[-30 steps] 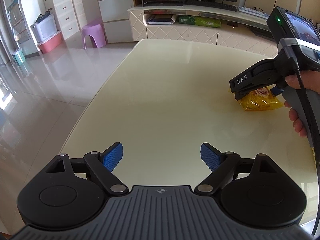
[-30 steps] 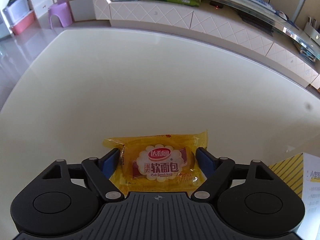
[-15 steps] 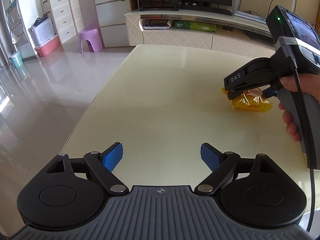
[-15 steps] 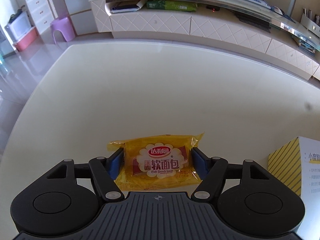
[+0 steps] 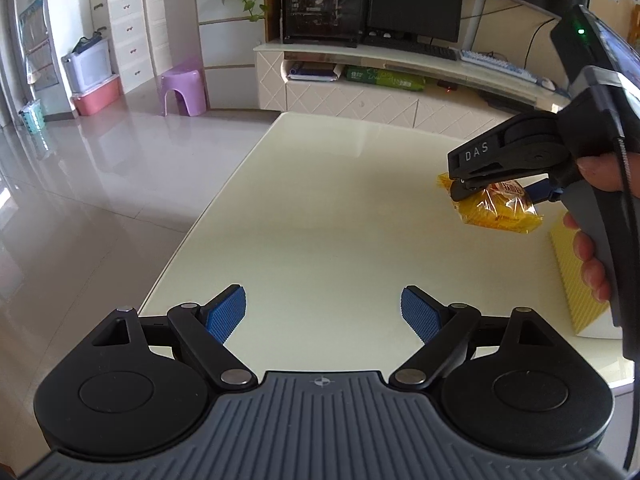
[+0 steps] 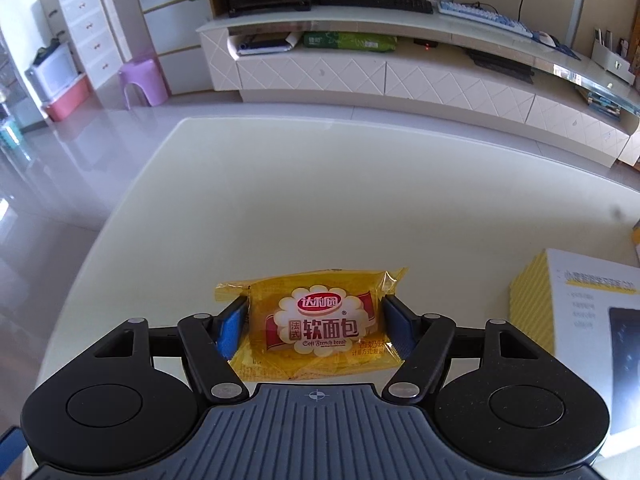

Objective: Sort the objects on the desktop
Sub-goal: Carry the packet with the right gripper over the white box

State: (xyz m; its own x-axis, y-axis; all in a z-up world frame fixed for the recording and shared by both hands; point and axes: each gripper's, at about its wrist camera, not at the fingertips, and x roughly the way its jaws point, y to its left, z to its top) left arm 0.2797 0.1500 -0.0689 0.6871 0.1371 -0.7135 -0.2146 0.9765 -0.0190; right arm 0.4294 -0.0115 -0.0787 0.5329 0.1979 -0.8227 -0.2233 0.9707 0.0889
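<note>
Over on the left, the left gripper [image 5: 322, 310] hangs above the near edge of the glossy cream-coloured tabletop [image 5: 320, 208], its blue ribbed pads [image 5: 226, 314] spread wide apart with nothing between them. Farther right in that view, the right gripper [image 5: 500, 192], a black tool marked "DAS" held in a person's hand [image 5: 592, 248], sits above the table with a yellow plastic-wrapped soft bread packet [image 5: 496, 210] pinched at its tip. The packet appears lifted clear of the tabletop, tilted down toward the near side. Just beyond the hand, a yellow-and-white striped cardboard box [image 5: 576, 292] rests on the table near its right edge.

From the right wrist camera, the packet [image 6: 320, 326] lies squarely between the two fingers of the right gripper [image 6: 316, 328], close against the tool's body. Both blue pads [image 6: 232, 326] press into the wrapper's short ends, and the label with red Chinese lettering and "Soft French bread" faces up. To the right of the gripper, well apart from the packet, stands the box [image 6: 580, 316], its white printed top showing.
</note>
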